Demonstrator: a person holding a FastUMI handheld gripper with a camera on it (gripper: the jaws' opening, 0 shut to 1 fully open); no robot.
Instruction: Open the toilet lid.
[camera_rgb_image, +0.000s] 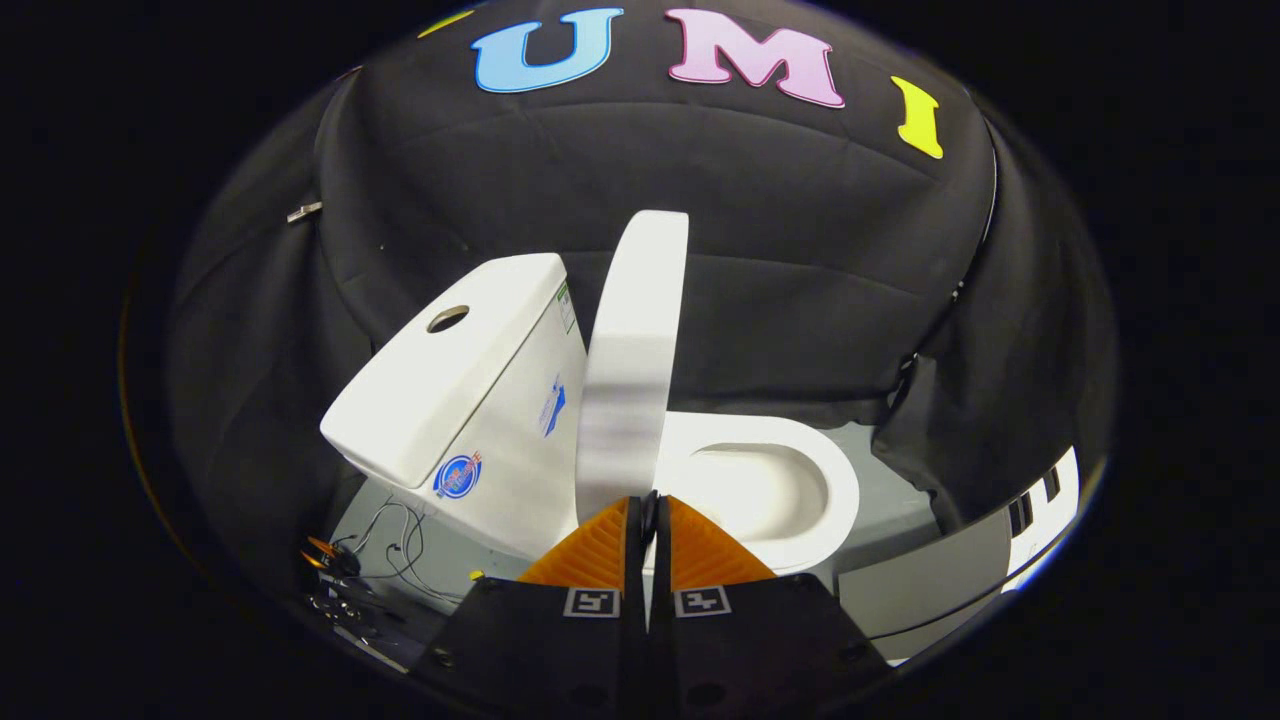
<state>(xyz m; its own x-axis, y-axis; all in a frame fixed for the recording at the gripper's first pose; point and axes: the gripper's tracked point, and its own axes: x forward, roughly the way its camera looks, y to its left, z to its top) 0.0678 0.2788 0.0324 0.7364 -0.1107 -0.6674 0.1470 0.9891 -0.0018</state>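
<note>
The toilet sits on the grey floor against the cloth wall, tank beside it, and there's your lid, up near vertical at the back rim of the bowl, close by the tank. It looks rigid, smooth and slick, likely light on its hinge; take it by the free front edge. Your gripper points straight at its lower edge, fingers pressed together, seemingly pinching nothing.
</note>
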